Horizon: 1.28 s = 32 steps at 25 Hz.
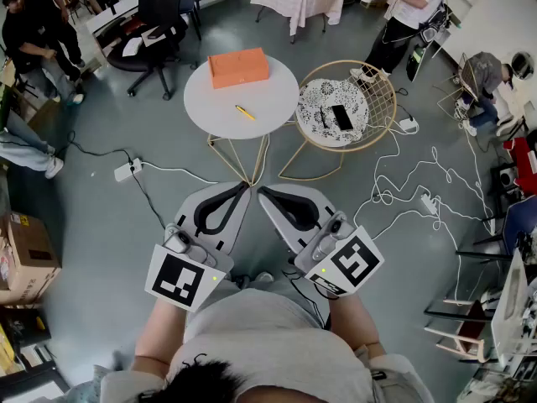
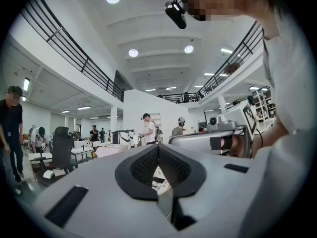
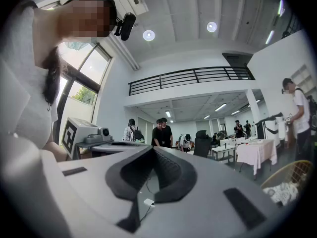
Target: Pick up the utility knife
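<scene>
You hold both tongs close in front of your body, well short of the round white tabletop (image 1: 200, 107) that stands farther out on the floor. Your left tongs (image 1: 244, 186) are pressed together at the tips with nothing between them, and your right tongs (image 1: 262, 192) are pressed together and empty as well; the two tips point toward each other and sit just beside one another. The utility knife (image 1: 244, 112), small and yellow, lies flat on the near right part of the tabletop, apart from both tongs. An orange box (image 1: 239, 66) rests on the far side of the same tabletop, apart from the knife. To the right stands a round wire-frame seat (image 1: 382, 86) with a speckled cushion (image 1: 320, 107), and a black phone (image 1: 341, 117) lies on that cushion. White cables (image 1: 394, 212) trail over the floor on the right.
</scene>
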{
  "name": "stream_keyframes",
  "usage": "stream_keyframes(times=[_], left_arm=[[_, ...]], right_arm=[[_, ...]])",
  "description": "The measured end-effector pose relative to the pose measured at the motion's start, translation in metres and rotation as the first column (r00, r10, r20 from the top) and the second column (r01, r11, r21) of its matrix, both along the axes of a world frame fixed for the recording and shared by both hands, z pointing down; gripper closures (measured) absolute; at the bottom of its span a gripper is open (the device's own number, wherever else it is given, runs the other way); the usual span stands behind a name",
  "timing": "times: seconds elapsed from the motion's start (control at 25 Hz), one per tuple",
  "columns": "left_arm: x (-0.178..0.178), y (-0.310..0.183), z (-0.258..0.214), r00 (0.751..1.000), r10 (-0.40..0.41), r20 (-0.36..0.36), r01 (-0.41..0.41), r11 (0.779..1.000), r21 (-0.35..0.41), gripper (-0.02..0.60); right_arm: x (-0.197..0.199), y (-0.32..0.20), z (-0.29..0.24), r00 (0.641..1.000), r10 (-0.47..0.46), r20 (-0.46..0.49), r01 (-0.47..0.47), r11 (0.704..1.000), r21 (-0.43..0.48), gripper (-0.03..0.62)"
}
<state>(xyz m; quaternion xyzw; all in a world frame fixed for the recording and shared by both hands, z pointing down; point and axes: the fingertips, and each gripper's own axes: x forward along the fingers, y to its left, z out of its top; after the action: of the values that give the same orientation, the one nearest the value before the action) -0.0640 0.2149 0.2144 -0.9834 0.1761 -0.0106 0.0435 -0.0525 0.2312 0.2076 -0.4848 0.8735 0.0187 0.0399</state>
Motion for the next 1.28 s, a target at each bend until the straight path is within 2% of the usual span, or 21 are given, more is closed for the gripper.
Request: stream_keyframes(times=[0.44, 0.76, 1.04, 1.28], left_arm=[[0.006, 0.006, 0.001, 1.0, -0.013, -0.001, 0.013, 1.0, -0.015, 0.571], [0.013, 0.019, 0.005, 0.997, -0.074, -0.02, 0.073, 0.997, -0.033, 0.571], [0.023, 0.006, 0.019, 0.998, -0.067, 0.0, 0.067, 0.996, -0.053, 0.571], [0.047, -0.038, 0.026, 0.999, -0.034, -0.008, 0.033, 0.997, -0.067, 0.571]], right_arm=[[0.006, 0.006, 0.0, 1.0, -0.003, -0.003, 0.003, 1.0, -0.003, 0.586], [0.024, 0.026, 0.009, 0.999, -0.008, 0.032, 0.009, 1.0, -0.014, 0.586], [0.031, 0.018, 0.024, 0.998, 0.0, 0.056, 0.002, 0.999, -0.038, 0.586], [0.054, -0.027, 0.027, 0.998, 0.038, 0.05, -0.036, 0.998, -0.049, 0.586]])
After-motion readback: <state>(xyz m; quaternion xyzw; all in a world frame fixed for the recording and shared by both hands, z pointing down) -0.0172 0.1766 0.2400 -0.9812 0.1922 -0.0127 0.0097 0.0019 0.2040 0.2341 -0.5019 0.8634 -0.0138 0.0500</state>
